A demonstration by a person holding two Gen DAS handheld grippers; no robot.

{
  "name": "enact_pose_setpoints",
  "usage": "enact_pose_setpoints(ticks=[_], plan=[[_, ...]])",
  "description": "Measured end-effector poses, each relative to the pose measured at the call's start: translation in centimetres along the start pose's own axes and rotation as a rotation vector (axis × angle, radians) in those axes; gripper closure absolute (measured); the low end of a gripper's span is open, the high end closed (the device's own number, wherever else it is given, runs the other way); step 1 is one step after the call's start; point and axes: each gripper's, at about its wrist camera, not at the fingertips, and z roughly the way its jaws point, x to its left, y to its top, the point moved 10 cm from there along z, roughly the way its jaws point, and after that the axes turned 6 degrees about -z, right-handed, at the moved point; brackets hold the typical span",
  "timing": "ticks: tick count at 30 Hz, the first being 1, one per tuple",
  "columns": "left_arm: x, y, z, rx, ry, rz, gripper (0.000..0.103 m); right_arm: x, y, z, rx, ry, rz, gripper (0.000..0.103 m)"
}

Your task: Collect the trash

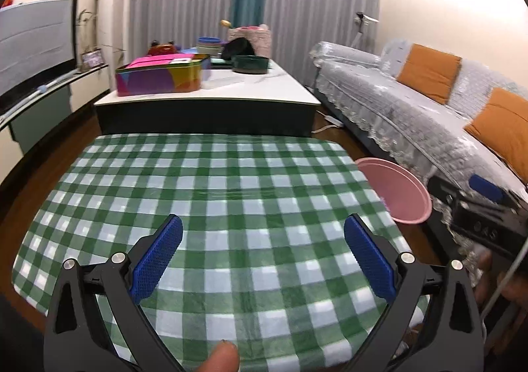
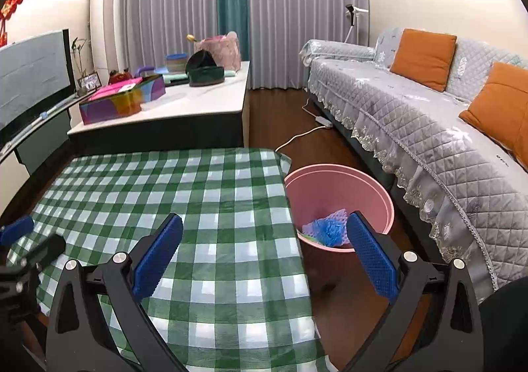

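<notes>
Left gripper (image 1: 263,226) hung over the desk (image 1: 231,193), jaws spread wide, nothing between the blue pads (image 1: 155,263). A fingertip (image 1: 221,357) showed at the bottom edge of the left view.

Right gripper (image 2: 264,226) hung at the desk's right edge, jaws also wide apart and empty. Its left pad sat over the checked cloth (image 2: 198,207); its right pad (image 2: 369,259) sat over the floor (image 2: 343,299), in line with the near rim of the bin.

Green-and-white checked cloth covered the desk top; no loose items seen on it in either view.

Pink bin (image 2: 379,200) stood on the wood floor just beside the desk's right edge, between desk and sofa (image 2: 412,114). Trash (image 2: 325,228) lay inside at the bottom: crumpled blue piece, with a purple textured piece touching it; a strip of green showed at the lower edge. From the left view only the bin's rim and inner wall (image 1: 392,187) showed, contents hidden.

Right gripper body appeared at the right edge of the left view (image 1: 478,207), blurred. Left gripper appeared at the left edge of the right view (image 2: 29,250).

Beyond the desk stood a white-topped table (image 2: 198,101) carrying a multicoloured box (image 2: 122,101) and a dark green bowl (image 2: 206,76). Sofa had orange cushions (image 2: 424,56). A white cable (image 2: 297,137) ran across the floor.
</notes>
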Motion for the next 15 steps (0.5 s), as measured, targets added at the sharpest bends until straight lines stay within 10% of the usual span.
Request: enact_pose_setpoints(ticks=[15], plan=[[0.0,0.0,0.8,-0.004,0.027,0.007,0.008,0.5,-0.5,1.4,0.014,-0.015,0.004,0.005]])
